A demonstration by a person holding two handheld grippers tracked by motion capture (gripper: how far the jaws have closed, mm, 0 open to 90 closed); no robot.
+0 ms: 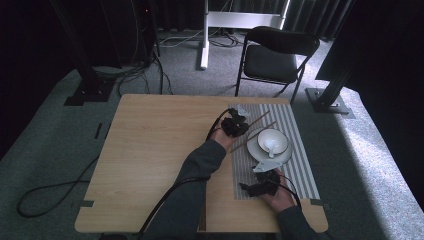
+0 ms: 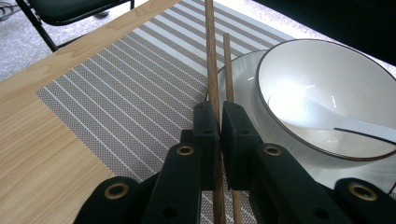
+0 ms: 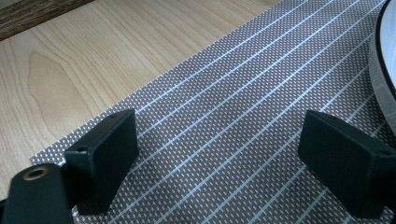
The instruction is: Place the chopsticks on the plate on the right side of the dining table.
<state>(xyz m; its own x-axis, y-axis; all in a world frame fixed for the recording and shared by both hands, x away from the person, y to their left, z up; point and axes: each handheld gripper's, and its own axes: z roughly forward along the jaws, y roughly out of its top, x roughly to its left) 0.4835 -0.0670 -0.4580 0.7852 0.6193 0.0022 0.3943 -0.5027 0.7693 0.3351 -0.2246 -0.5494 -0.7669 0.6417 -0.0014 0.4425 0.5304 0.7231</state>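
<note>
My left gripper (image 2: 218, 126) is shut on a brown wooden chopstick (image 2: 211, 56) that points away over the striped placemat (image 2: 140, 79). A second chopstick (image 2: 228, 70) lies right beside it, passing under the right-hand jaw. A white bowl (image 2: 322, 79) with a white spoon (image 2: 327, 119) in it sits on a white plate (image 2: 240, 70) just to the right. From above, the left gripper (image 1: 239, 126) is left of the bowl (image 1: 272, 140). My right gripper (image 3: 229, 154) hangs open over the placemat (image 3: 243, 93), nothing between its jaws; it (image 1: 261, 186) sits near the table's front edge.
The placemat (image 1: 300, 165) covers the right part of the wooden table (image 1: 150, 150). A black folding chair (image 1: 277, 55) stands beyond the far edge. Cables lie on the carpet at the left. The plate's rim (image 3: 385, 70) is at the right gripper's far right.
</note>
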